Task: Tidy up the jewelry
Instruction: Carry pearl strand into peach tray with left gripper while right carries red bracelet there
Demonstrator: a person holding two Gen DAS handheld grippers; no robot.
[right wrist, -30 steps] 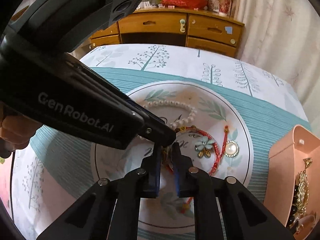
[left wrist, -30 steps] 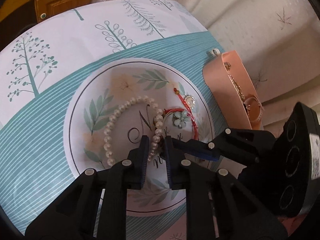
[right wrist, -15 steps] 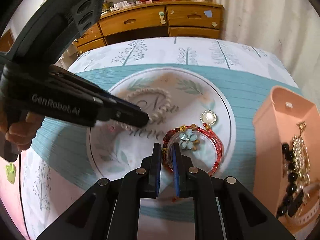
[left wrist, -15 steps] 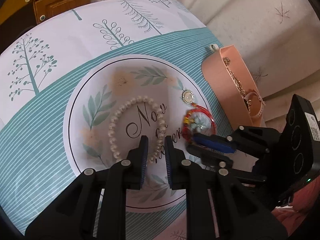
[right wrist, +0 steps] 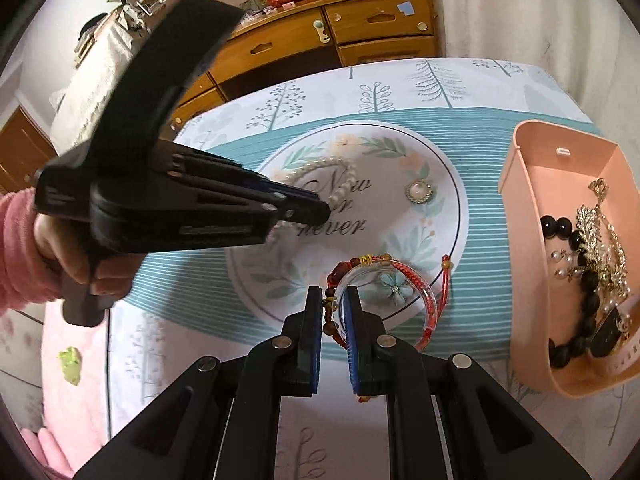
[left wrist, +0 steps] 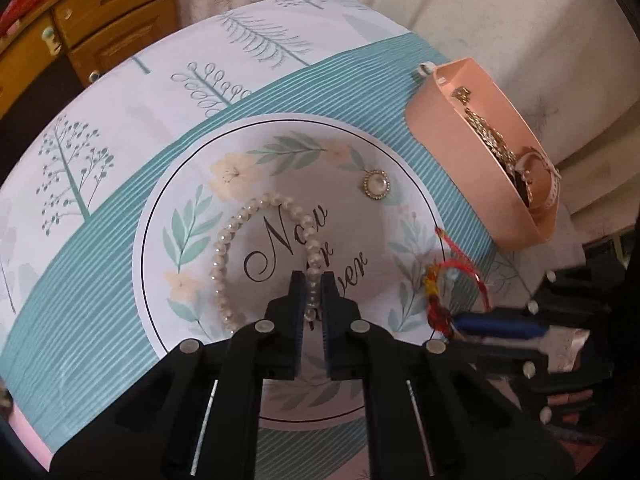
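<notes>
A white pearl bracelet (left wrist: 224, 256) lies on the round printed mat (left wrist: 192, 184). My left gripper (left wrist: 313, 280) is shut on one strand of it, low over the mat; it also shows in the right wrist view (right wrist: 324, 210). My right gripper (right wrist: 334, 300) is shut on a cluster of bracelets (right wrist: 394, 284): a red cord, brown beads and a clear bangle with a blue flower. It holds them above the mat's near edge; the cluster also shows in the left wrist view (left wrist: 438, 300). A round pearl brooch (left wrist: 376, 185) lies on the mat, also seen in the right wrist view (right wrist: 419, 191).
A peach tray (right wrist: 520, 216) stands at the right with black beads, gold chains and a watch inside; it shows in the left wrist view (left wrist: 452, 152) too. A wooden dresser (right wrist: 360, 36) stands behind the table. A green scrap (right wrist: 70, 364) lies at the left.
My right gripper has lifted the bracelet cluster off the mat and pulled it back toward the near edge. My left gripper has closed in on the pearl strand.
</notes>
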